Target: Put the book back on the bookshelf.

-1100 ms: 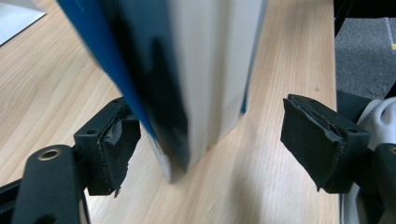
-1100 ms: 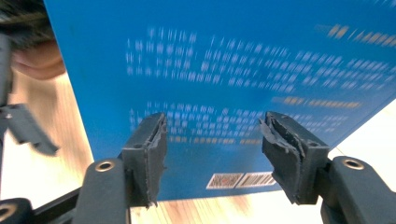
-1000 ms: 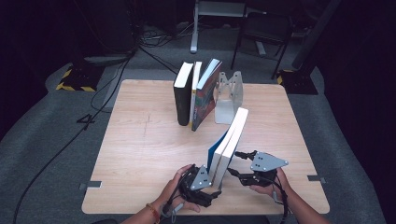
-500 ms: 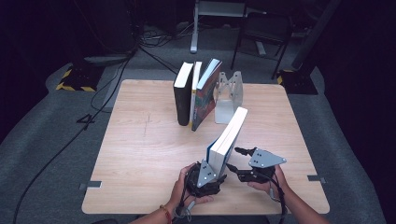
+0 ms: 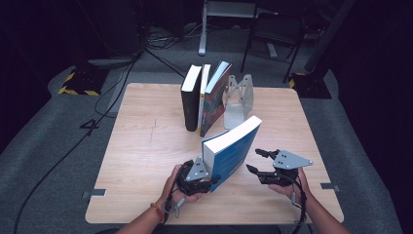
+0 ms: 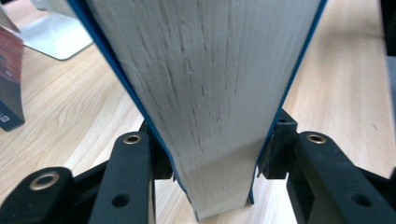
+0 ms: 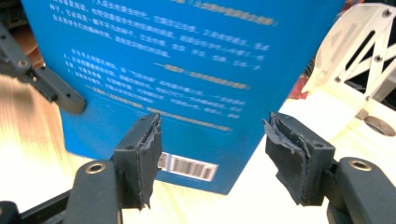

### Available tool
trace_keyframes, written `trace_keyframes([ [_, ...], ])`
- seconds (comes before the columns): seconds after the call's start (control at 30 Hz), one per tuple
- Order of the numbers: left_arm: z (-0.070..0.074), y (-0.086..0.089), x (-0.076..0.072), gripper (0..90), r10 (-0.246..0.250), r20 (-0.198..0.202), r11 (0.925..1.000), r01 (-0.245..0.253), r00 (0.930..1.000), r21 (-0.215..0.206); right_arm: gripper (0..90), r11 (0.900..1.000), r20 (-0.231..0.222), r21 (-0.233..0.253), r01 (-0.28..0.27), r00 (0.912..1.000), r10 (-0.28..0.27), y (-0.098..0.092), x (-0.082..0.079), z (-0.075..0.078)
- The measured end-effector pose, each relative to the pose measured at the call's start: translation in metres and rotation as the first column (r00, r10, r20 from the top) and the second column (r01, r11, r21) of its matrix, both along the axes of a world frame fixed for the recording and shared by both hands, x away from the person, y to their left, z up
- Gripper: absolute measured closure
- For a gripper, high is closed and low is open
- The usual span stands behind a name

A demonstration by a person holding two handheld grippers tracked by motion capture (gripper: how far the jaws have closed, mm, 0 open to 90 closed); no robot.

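Note:
A thick blue-covered book [image 5: 233,150] stands tilted near the table's front edge, page block toward me. My left gripper [image 5: 202,179] is shut on its lower corner; in the left gripper view the pads [image 6: 275,154] press both covers of the book [image 6: 205,93]. My right gripper [image 5: 257,162] hovers open just right of the book, apart from it. In the right gripper view the book's back cover [image 7: 187,70] with a barcode fills the space beyond my open right gripper [image 7: 212,154].
Three books [image 5: 204,97] stand upright at the back middle of the wooden table [image 5: 141,146], leaning against a metal bookend [image 5: 238,100]. The bookend [image 7: 359,56] also appears at the right of the right gripper view. Dark floor and cables surround the table.
The blue book has tipped a little further and shifted slightly left in the left gripper's hold. The right gripper has backed off to the right, away from the cover.

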State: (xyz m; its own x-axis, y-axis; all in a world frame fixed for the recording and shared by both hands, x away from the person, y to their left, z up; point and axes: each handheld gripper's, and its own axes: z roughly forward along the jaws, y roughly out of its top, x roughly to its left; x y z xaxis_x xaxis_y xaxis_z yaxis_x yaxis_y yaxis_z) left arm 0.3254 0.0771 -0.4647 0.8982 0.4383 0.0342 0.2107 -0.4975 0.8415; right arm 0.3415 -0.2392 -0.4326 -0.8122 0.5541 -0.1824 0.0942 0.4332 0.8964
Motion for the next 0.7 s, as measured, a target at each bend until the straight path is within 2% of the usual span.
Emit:
trace_keyframes([
  [0.17, 0.003, 0.023, 0.002, 57.8, -0.097, -0.021, 0.995, 0.097, 0.9951, 0.024, 35.0, 1.0, -0.007, -0.007, -0.023, 0.9997, 0.023, 0.0, 0.001, -0.001],
  [0.33, 0.005, 0.04, 0.003, 58.1, -0.148, -0.039, 0.9879, 0.15, 0.9882, 0.04, 32.4, 0.995, -0.051, -0.005, -0.101, 0.9936, 0.1, 0.007, 0.011, -0.002],
  [0.37, 0.007, 0.045, 0.004, 58.1, -0.165, -0.043, 0.9844, 0.167, 0.9854, 0.056, 32.1, 0.994, -0.051, -0.012, -0.113, 0.9924, 0.112, 0.009, 0.013, -0.002],
  [0.4, 0.007, 0.045, 0.004, 58.0, -0.165, -0.043, 0.9844, 0.167, 0.9854, 0.056, 32.1, 0.994, -0.051, -0.012, -0.113, 0.9924, 0.112, 0.009, 0.013, -0.002],
  [0.57, 0.007, 0.049, 0.004, 57.6, -0.172, -0.047, 0.9831, 0.175, 0.9839, 0.055, 31.2, 0.98, -0.091, -0.023, -0.198, 0.9766, 0.195, 0.022, 0.025, -0.006],
  [0.6, 0.007, 0.05, 0.005, 57.5, -0.174, -0.045, 0.9826, 0.176, 0.9837, 0.058, 31.6, 0.976, -0.097, -0.015, -0.219, 0.9715, 0.216, 0.025, 0.027, -0.006],
  [0.67, 0.007, 0.05, 0.004, 57.3, -0.173, -0.04, 0.983, 0.175, 0.9842, 0.057, 31.5, 0.974, -0.1, -0.007, -0.225, 0.9696, 0.223, 0.029, 0.031, -0.008],
  [0.7, 0.007, 0.05, 0.004, 57.2, -0.173, -0.042, 0.9831, 0.175, 0.984, 0.053, 31.1, 0.972, -0.112, 0.003, -0.235, 0.9658, 0.234, 0.03, 0.032, -0.009],
])
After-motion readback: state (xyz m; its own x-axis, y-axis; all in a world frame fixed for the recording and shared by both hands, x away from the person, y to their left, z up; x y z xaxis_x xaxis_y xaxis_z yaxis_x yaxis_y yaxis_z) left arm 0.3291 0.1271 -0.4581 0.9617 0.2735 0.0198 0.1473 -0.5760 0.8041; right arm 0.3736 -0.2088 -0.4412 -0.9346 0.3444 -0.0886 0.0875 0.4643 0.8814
